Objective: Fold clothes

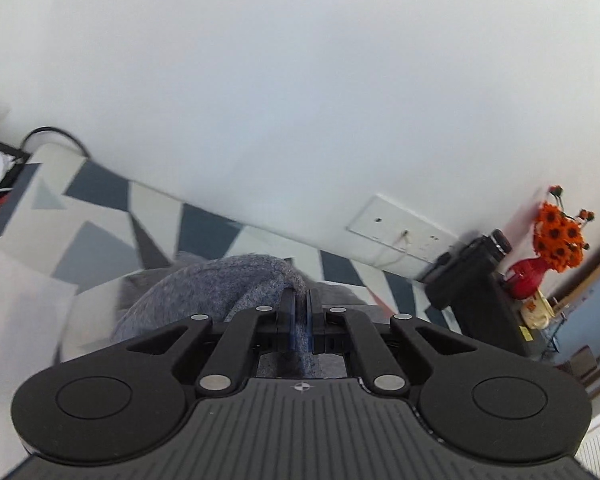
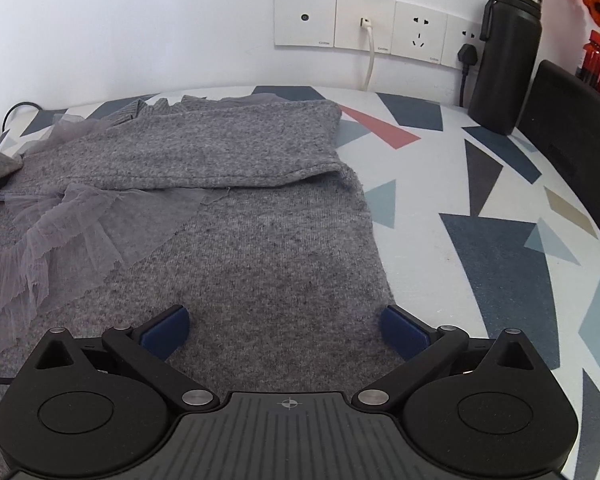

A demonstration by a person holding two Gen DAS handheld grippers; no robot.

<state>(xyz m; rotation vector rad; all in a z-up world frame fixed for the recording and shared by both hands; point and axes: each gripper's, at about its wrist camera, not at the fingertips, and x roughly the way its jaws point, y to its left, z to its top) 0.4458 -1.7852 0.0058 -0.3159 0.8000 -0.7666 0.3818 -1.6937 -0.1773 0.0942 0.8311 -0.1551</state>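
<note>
Two grippers, two jobs. Left gripper [image 1: 301, 300] is clamped on a fold of the grey knit sweater [image 2: 228, 216], lifted clear of the patterned table [image 2: 480, 184]. Right gripper [image 2: 284, 332] is spread wide, low over the sweater's near-right hem, gripping nothing. Sweater lies flat, one sleeve [image 2: 220, 148] already folded across, tulle ruffle [image 2: 60, 232] at left. Advice: carry the lifted part across in one arc, keep the ruffle from bunching, pin the body with the right.

One grey knitted garment [image 2: 228, 216] lies on one patterned bench [image 2: 500, 240]. One black bottle [image 2: 504, 52], one red vase [image 1: 526, 276] of orange flowers [image 1: 558, 242], four wall socket plates [image 2: 366, 22], two plugged-in cables.
</note>
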